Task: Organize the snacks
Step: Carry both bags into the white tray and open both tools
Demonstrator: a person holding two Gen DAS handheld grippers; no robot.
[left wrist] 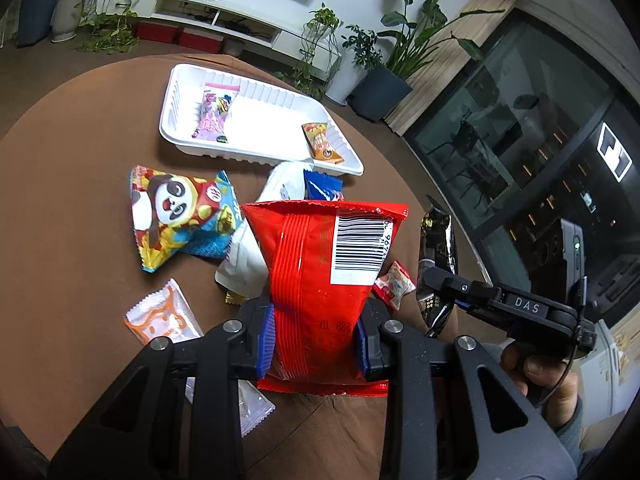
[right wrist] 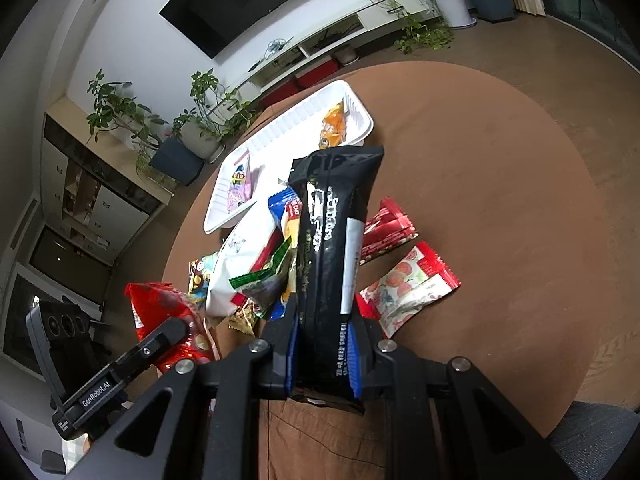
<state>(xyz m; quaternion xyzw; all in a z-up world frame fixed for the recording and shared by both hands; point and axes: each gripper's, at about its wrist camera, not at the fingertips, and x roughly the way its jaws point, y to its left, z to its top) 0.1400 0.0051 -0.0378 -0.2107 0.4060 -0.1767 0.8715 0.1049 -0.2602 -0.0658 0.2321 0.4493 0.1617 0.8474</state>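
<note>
Wall: white, dark screen (right wrist: 248, 4) mounted
Shelf: low white unit (left wrist: 224, 12), potted plants (left wrist: 404, 40) beside
Floor: brown

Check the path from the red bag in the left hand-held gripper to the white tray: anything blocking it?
Nothing visible stands in the way. The red bag is held above the loose snack pile; the white tray beyond has bare floor.
</note>
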